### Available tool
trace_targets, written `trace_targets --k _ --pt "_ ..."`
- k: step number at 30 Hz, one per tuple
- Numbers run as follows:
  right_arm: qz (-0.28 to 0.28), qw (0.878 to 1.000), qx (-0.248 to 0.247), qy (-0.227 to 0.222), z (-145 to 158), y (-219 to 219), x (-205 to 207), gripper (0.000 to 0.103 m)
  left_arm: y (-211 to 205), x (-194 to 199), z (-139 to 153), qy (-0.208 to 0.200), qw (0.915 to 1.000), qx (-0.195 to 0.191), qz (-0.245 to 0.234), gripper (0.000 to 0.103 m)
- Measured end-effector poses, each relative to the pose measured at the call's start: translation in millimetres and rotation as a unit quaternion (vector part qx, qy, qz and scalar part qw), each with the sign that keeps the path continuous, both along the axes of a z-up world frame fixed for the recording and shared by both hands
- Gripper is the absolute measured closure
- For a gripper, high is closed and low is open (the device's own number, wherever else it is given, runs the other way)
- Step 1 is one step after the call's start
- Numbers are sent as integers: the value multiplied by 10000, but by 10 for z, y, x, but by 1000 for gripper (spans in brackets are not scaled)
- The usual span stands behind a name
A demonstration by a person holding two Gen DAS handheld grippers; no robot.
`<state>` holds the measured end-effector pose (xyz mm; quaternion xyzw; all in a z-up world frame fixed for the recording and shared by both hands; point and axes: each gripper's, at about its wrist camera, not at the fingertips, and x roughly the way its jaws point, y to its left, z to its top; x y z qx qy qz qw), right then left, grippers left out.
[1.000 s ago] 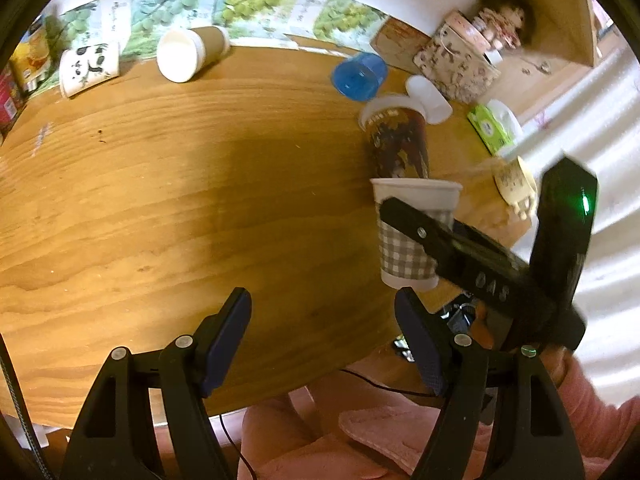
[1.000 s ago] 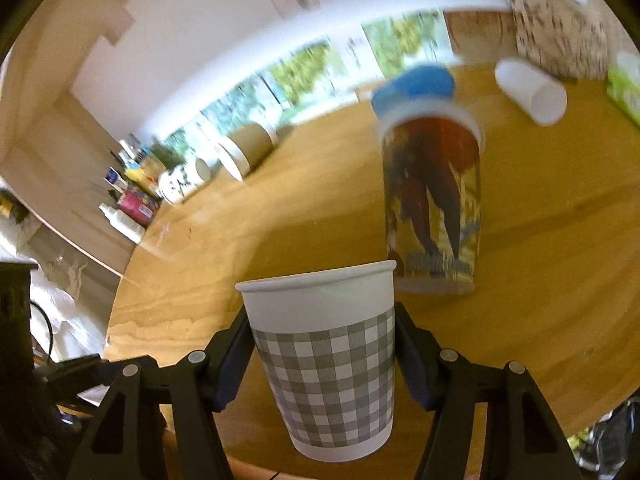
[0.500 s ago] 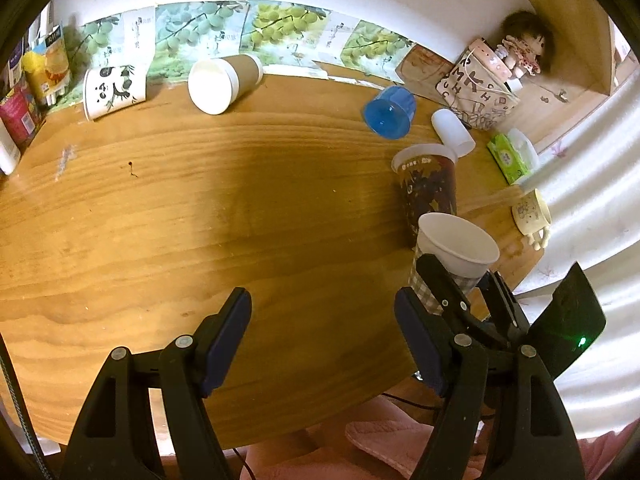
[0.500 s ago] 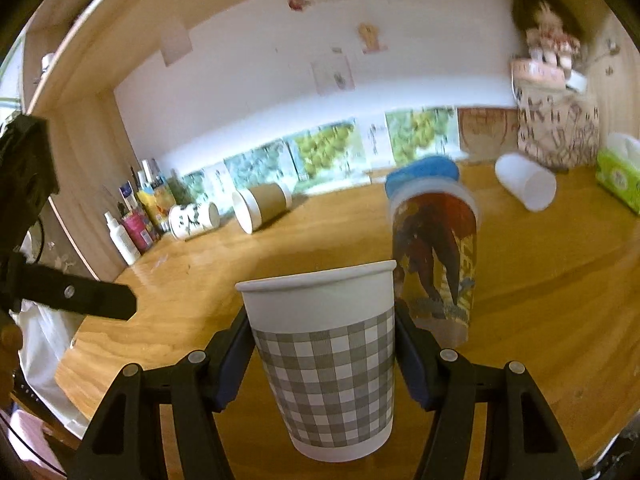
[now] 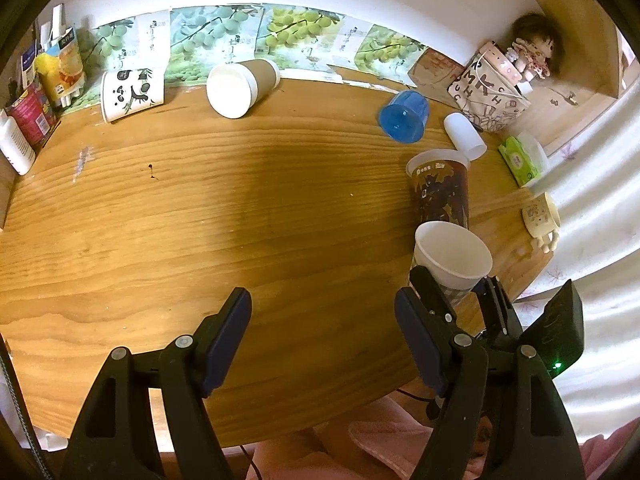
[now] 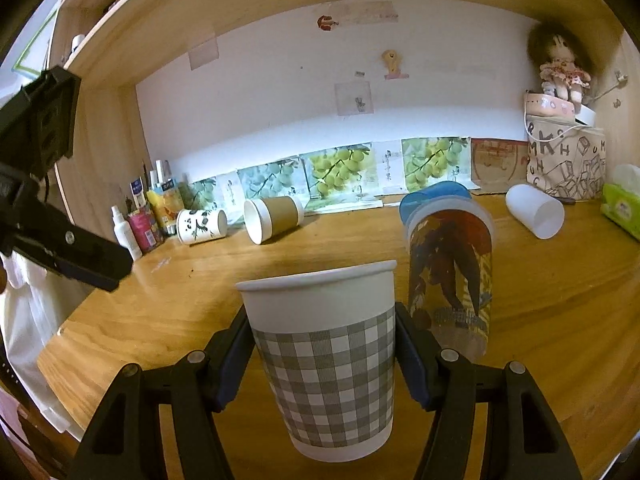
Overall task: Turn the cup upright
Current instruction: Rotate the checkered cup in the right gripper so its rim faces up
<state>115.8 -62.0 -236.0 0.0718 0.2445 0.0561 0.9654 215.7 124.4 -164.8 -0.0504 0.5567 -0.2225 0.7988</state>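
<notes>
The right gripper (image 6: 324, 356) jaws clasped the checked cup (image 6: 326, 364) mouth-up between them, apparently needing only setting down on the desk (image 6: 560, 320), while the left gripper (image 5: 322, 336) jaws gaped empty.

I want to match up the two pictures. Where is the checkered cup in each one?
Left wrist view: the checkered cup is at lower right, mouth up, held between the right gripper fingers.
Right wrist view: the cup fills the lower centre, clamped by that gripper.
Shared landmark: the tall dark printed cup stands just behind it.

Paper cup (image 6: 326, 364), glossy wooden table (image 6: 560, 320)
</notes>
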Motion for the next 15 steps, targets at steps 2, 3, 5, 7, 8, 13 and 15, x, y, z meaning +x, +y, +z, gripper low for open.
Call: trace_targets --k 2,3,5,7,8,13,15 --pt "2 10000 -42 13 -27 5 -5 37 -4 -6 -2 7 10000 15 -15 25" --pt "6 10000 -73 12 -40 6 -8 36 -6 -10 -4 4 10000 25 -24 25" --pt "8 9999 -129 2 -59 10 -15 36 -7 -20 -7 -4 10000 38 -40 25" --pt "17 9999 -137 23 -75 11 -15 36 -13 -32 -19 17 10000 41 -57 25" --pt "22 9999 -126 13 -79 12 -21 36 -18 -39 -26 34 10000 48 -69 25" --pt "47 9997 -219 -46 -75 27 -61 35 -53 -63 -63 96 9998 104 -141 25" --pt "61 9996 -264 -55 -73 42 -71 35 -61 -79 -76 117 9997 120 -179 25"
